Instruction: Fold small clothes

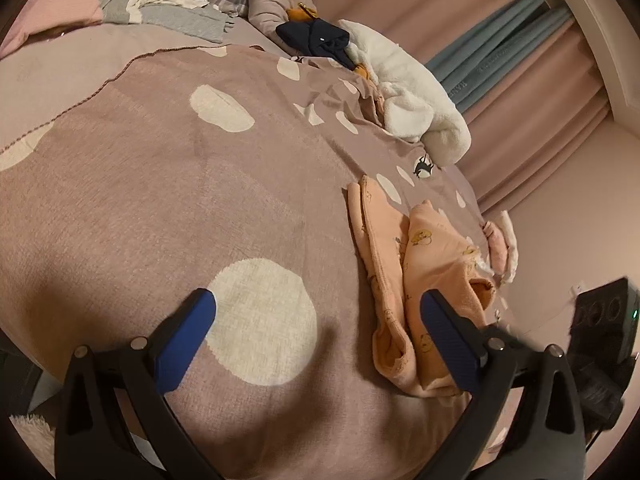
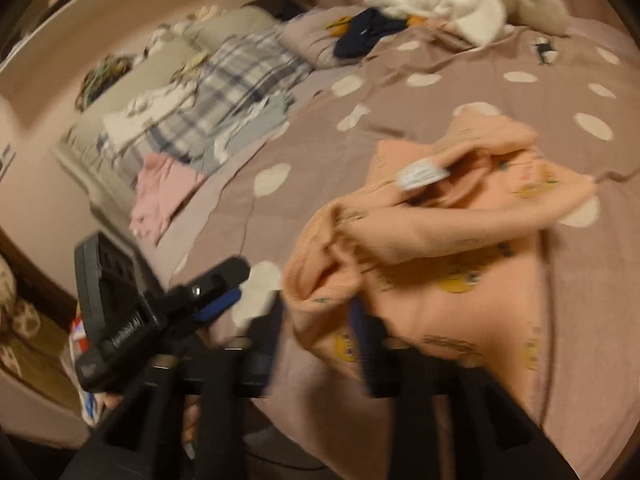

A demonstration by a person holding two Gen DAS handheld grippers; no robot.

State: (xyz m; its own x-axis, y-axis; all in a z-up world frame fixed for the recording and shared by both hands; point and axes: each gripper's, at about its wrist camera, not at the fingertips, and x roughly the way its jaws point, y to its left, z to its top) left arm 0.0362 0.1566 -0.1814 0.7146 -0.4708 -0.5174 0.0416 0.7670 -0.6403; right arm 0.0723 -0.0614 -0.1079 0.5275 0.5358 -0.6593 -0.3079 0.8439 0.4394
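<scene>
Bed under a mauve bedspread with cream dots [image 1: 140, 200]. Crumpled peach cotton baby garment with yellow prints [image 1: 424, 264] lies near its edge, long axis running away from both tongs. Left tongs [image 1: 318, 340] wide open, empty, garment touching their right finger. Right tongs [image 2: 316, 332] blurred; grip unclear, though nearer. No containers seen.
</scene>
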